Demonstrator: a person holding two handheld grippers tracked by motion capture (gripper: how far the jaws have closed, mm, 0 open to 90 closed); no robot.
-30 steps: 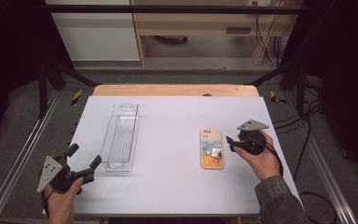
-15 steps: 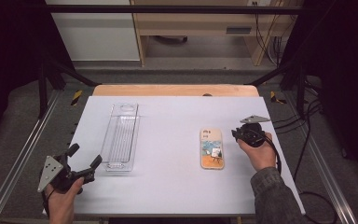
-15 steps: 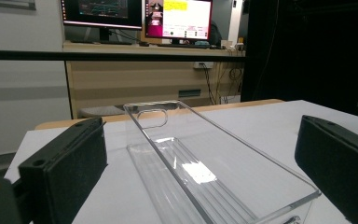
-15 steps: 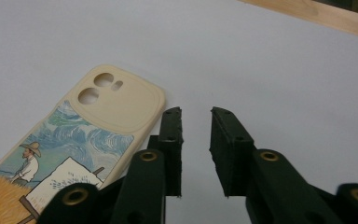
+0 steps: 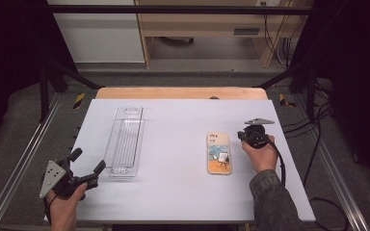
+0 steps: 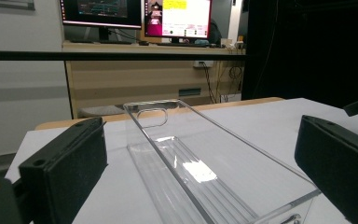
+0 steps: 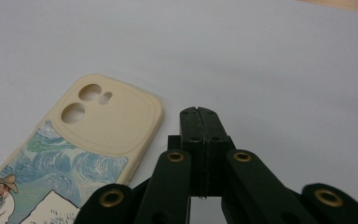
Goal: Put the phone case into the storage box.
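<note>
A phone case (image 5: 218, 153) with a painted picture lies flat on the white table, right of centre. My right gripper (image 5: 242, 136) sits low beside the case's far right corner. Its jaws have just been closing and now meet with nothing between them. In the right gripper view the shut tips (image 7: 198, 112) hover just right of the phone case (image 7: 88, 140), near its camera cut-outs. A clear plastic tray (image 5: 125, 142) lies left of centre. My left gripper (image 5: 88, 160) is open at the tray's near end, and in its own view (image 6: 200, 154) the clear plastic tray (image 6: 205, 172) stretches away between the jaws.
The white table (image 5: 183, 192) has a wooden strip (image 5: 180, 93) along its far edge and metal rails (image 5: 24, 159) at both sides. A cable (image 5: 282, 163) trails from the right gripper. A desk with monitors (image 6: 135, 11) stands beyond the table.
My right gripper has drifted a little toward the far end of the phone case and sunk toward the table, and its jaws have gone from open to shut. The left gripper has stayed put.
</note>
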